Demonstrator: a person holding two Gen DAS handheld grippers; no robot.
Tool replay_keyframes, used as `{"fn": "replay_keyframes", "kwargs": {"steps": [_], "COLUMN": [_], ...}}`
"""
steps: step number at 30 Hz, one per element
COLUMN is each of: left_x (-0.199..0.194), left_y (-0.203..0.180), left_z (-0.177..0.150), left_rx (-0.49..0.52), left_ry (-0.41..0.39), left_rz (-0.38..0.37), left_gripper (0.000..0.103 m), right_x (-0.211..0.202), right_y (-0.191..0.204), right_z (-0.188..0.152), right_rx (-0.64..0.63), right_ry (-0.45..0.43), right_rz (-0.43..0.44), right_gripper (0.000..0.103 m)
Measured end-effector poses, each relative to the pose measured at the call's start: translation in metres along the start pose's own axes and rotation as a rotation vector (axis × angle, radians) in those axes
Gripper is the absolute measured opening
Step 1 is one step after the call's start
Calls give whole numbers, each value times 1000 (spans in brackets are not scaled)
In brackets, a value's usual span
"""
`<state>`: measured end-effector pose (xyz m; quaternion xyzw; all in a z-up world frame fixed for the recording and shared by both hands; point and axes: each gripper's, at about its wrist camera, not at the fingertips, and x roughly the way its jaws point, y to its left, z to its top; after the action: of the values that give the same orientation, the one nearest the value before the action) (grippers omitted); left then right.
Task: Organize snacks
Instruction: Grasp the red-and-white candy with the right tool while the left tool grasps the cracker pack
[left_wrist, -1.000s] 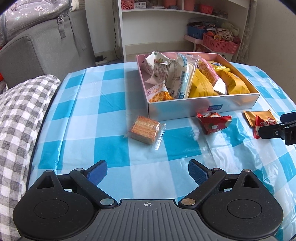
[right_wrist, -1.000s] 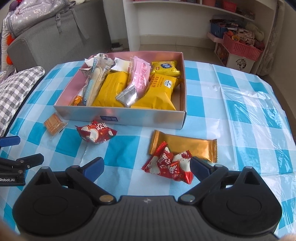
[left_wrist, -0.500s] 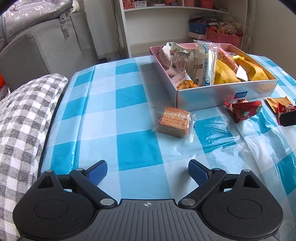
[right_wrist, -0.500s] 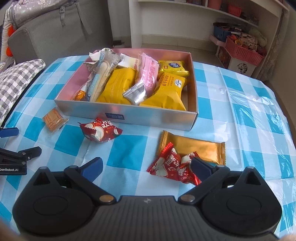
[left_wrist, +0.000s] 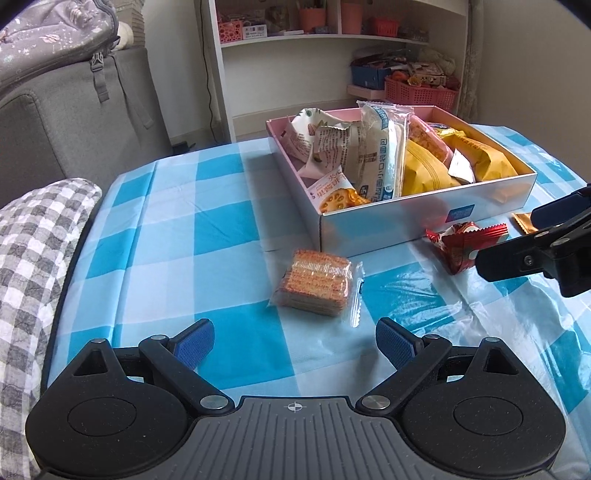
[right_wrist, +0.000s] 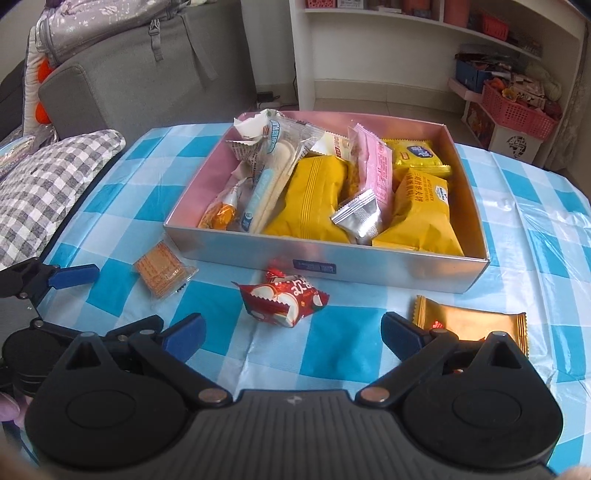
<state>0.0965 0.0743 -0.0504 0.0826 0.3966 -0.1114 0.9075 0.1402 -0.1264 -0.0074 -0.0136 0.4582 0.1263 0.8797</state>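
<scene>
1. The left gripper (left_wrist: 294, 341) hangs with its jaws wide apart and nothing between them, just short of the cracker pack (left_wrist: 316, 282). The pack lies flat on the checked tablecloth (left_wrist: 177, 229), near the corner of the box (left_wrist: 424, 225) but not touching it.
2. The right gripper (right_wrist: 291, 332) is also spread and empty, lined up on the red packet (right_wrist: 282, 300) in front of the box wall. The gold packet (right_wrist: 469, 325) sits by its right finger, partly hidden under it.
3. To take the crackers well, I would bring the left fingers down either side of the pack's short width, clear of the loose wrapper seam.
4. Close gently: the crackers probably break easily.
5. Lift clear over the box wall and set the pack in any gap at the near left corner.
</scene>
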Motion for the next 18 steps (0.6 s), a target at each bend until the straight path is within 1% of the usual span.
{"fn": "replay_keyframes", "kwargs": {"steps": [4,7,9,15,16,17,18], "left_x": [10,14,15,18,18,18,18], "left_y": [-9,-15,-18,-21,-21,-21,-21], "left_z": [4,6,8,13,13,14,14], "left_rx": [7,25,32,27,23,21,18], "left_ry": [-16,-25,-30,-44,-46,-48,-49], "left_rz": [-16,-16,-16,-8,-7,-5,-3], "left_gripper": [94,93,90,77,74,69,66], "right_x": [7,13,17,26,26,26,26], "right_y": [1,-1,-3,-3,-3,-3,-2], "right_z": [3,4,4,5,5,4,4], "right_rx": [28,58,76,80,79,77,74], "right_ry": [-13,-11,-6,7,9,10,11], "right_rz": [2,16,22,26,27,29,30], "right_gripper": [97,92,87,74,73,69,65]}}
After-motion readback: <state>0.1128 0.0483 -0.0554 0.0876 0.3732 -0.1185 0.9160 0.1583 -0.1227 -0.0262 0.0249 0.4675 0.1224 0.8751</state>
